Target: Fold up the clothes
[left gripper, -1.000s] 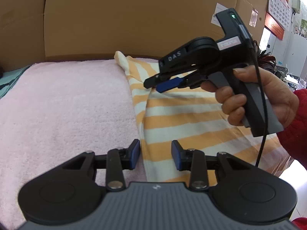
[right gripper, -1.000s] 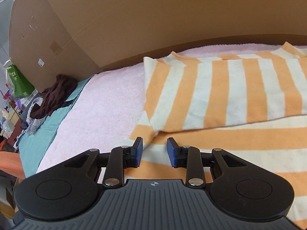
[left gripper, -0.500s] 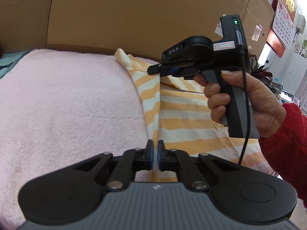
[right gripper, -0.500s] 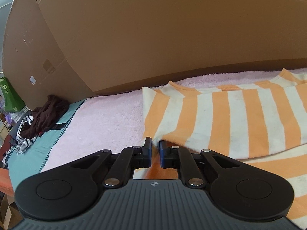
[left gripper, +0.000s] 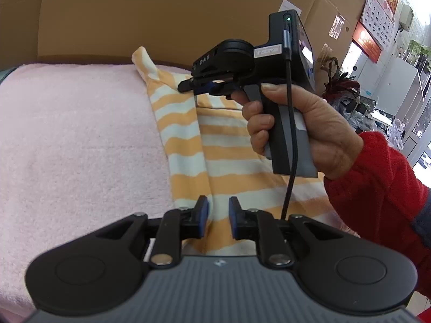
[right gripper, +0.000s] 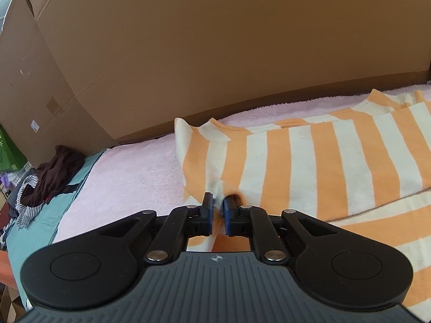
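Already the right tool (right gripper: pixel 218 207) pinches the orange-and-cream striped cotton shirt (right gripper: pixel 309 161) while the left tool (left gripper: pixel 217 210) is opening, gripping nothing, so the fold may sag unevenly.

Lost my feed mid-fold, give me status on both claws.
Right claw shut on striped shirt, edge pinched. Left claw opening, shirt fabric between the pads, not pressed. Pink towel underneath; nothing in the way.

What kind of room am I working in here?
Likely a storeroom or shop back room, not a home: big cardboard boxes wall the towel-covered table, and a wall calendar hangs near glass doors.
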Motion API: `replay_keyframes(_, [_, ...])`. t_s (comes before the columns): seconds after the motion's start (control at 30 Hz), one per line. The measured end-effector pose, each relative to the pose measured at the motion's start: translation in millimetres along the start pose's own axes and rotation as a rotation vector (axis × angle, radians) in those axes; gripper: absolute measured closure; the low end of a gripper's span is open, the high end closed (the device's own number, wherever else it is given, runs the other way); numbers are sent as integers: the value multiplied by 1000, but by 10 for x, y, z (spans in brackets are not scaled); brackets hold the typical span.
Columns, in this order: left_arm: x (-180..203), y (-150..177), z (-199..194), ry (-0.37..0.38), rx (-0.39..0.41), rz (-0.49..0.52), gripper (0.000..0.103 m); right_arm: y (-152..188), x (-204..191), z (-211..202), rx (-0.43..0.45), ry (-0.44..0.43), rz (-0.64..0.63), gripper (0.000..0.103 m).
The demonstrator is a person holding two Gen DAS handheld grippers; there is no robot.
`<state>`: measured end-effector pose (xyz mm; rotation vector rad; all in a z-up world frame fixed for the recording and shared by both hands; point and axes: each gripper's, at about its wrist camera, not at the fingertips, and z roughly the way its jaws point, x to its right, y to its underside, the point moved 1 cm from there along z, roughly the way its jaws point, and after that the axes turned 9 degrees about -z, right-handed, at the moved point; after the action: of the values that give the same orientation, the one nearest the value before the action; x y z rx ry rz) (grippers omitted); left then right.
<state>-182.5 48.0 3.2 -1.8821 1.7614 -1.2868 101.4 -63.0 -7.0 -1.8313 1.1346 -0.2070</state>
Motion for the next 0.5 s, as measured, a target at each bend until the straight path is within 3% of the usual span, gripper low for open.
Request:
replay_keyframes(0.07, [4,-1,-73,-12,6,19,88,9,46,5,5,2,5,94])
replay_keyframes(0.17, [-44,16,-238,-61,19,78,72,31,102,20,4,-18,16,94])
replay_keyframes(0.27, [-144,54,-364,-89,-7,105,71,63,125,44,13,-35,18,94])
replay_keyframes(0.5, [-104,149,-380,-31,-57,119,71,104,174,60,49,-87,41,93])
